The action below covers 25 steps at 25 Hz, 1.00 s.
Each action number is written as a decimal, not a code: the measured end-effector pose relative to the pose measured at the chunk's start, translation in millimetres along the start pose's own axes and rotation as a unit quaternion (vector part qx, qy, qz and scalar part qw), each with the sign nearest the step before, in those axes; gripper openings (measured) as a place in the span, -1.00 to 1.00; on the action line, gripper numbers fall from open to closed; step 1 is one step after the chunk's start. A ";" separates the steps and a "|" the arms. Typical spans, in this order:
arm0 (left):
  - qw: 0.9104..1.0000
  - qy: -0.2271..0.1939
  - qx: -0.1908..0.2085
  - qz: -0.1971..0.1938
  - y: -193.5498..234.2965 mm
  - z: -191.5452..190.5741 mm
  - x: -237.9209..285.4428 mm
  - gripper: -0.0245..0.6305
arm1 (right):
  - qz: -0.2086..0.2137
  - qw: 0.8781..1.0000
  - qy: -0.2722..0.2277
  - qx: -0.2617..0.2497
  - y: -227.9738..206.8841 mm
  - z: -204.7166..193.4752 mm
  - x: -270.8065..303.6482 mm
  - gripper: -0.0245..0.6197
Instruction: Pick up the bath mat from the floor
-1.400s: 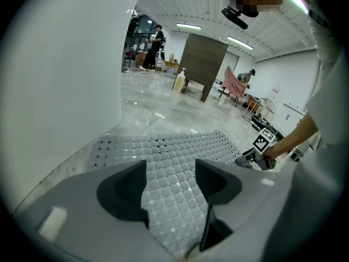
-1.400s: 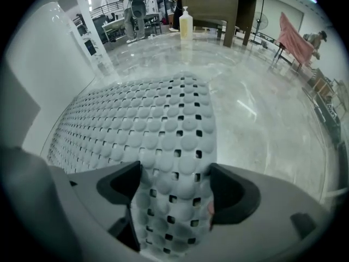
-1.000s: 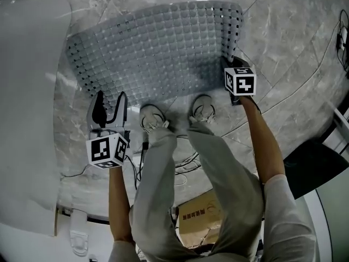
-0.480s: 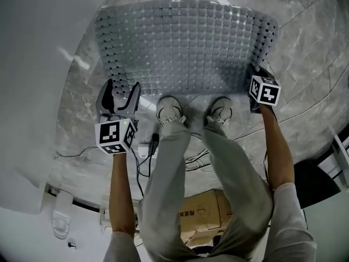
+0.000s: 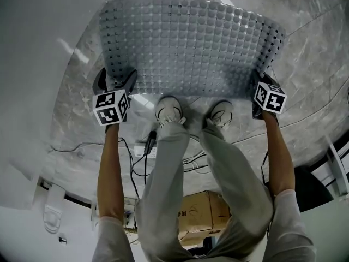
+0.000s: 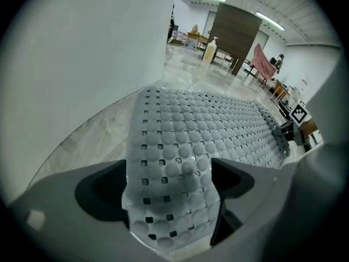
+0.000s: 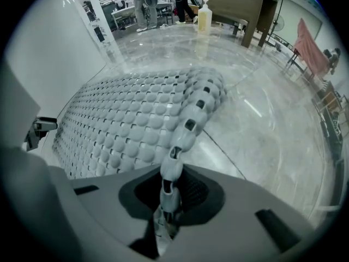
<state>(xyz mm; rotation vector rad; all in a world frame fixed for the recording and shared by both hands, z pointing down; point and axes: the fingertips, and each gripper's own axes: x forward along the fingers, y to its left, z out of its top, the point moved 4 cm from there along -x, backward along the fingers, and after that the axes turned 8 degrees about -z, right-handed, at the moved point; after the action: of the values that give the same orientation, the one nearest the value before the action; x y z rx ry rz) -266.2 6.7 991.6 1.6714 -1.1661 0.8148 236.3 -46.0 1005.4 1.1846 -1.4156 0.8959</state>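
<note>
right claw pinches the bath mat, left claw just opened wide over its corner and should squeeze next.

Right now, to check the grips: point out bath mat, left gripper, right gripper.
bath mat [image 5: 191, 48], head view, its middle.
left gripper [image 6: 169, 187], left gripper view, between jaws just opening, mat corner between them.
right gripper [image 7: 168, 192], right gripper view, between jaws shut on mat edge.

Grey trousers; white shoes; short pale sleeves.
</note>
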 end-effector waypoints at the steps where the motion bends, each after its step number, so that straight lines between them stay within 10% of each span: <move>1: 1.000 0.005 -0.007 0.003 4.2 -1.1 5.0 0.53 | 0.001 1.000 0.000 0.000 -0.3 -0.1 0.1 -0.75; 25: 0.997 0.067 -0.017 0.037 0.0 4.9 31.1 0.50 | 0.013 1.000 -0.017 -0.003 -2.0 -0.8 -0.3 -0.75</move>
<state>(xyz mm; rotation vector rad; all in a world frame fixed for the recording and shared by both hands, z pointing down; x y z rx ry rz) -255.7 -8.4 1017.2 1.5302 -1.1474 0.9334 238.5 -45.6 1005.2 1.1835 -1.4630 0.8931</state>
